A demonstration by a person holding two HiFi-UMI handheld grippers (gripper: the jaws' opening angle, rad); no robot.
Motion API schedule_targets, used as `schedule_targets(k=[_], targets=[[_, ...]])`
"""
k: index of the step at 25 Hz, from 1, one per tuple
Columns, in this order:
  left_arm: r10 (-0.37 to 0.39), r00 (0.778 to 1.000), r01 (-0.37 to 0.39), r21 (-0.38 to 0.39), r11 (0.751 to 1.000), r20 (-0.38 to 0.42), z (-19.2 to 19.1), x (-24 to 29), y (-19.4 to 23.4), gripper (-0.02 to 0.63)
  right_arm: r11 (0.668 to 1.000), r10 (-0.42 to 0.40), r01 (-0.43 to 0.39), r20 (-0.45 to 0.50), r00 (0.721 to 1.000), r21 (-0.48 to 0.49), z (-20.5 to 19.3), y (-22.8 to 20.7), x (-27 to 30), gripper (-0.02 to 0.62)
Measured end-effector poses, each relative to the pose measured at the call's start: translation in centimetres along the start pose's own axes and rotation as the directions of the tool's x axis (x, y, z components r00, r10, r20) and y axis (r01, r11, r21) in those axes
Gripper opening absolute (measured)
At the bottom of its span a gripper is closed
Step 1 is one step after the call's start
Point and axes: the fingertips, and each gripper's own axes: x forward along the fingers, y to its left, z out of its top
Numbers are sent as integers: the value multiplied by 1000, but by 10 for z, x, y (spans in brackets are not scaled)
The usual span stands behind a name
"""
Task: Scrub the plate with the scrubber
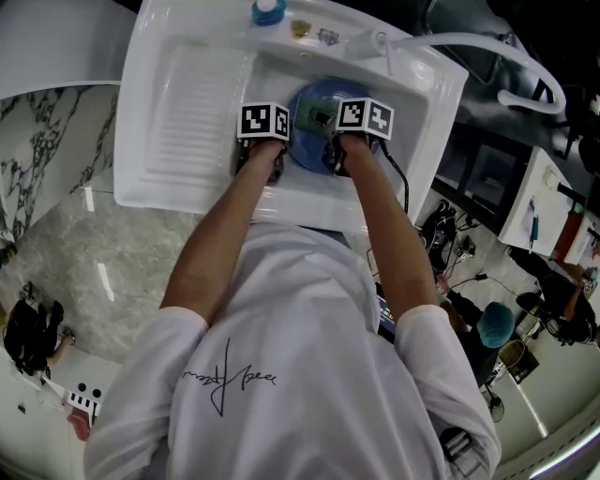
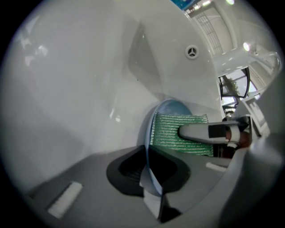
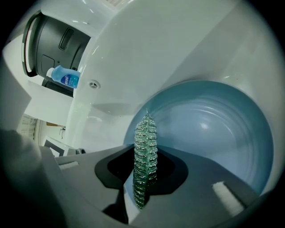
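A blue plate (image 1: 315, 105) stands on edge inside the white sink basin (image 1: 412, 89). My left gripper (image 1: 267, 150) is shut on the plate's rim (image 2: 149, 167), which shows as a thin blue edge between the jaws. A green scrubber (image 3: 144, 158) is pinched on edge in my right gripper (image 1: 337, 155). In the left gripper view the scrubber (image 2: 178, 133) lies flat against the plate's face, with the right gripper's finger (image 2: 209, 132) across it. The plate's blue hollow (image 3: 213, 129) fills the right gripper view.
The sink's ribbed drainboard (image 1: 192, 112) lies to the left. A blue soap bottle (image 1: 268, 11) stands on the sink's back rim, also seen as the bottle (image 3: 66, 78). A white faucet spout (image 1: 469, 45) arches at the right. An overflow hole (image 2: 191, 52) marks the basin wall.
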Motion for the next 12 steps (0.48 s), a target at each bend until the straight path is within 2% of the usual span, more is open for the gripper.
schedule_targets(k=[12], targets=[[-1, 1000, 1, 1, 1000, 1, 0, 0, 1, 72, 1000, 3, -3, -9, 1000, -4, 1, -9, 0, 60]])
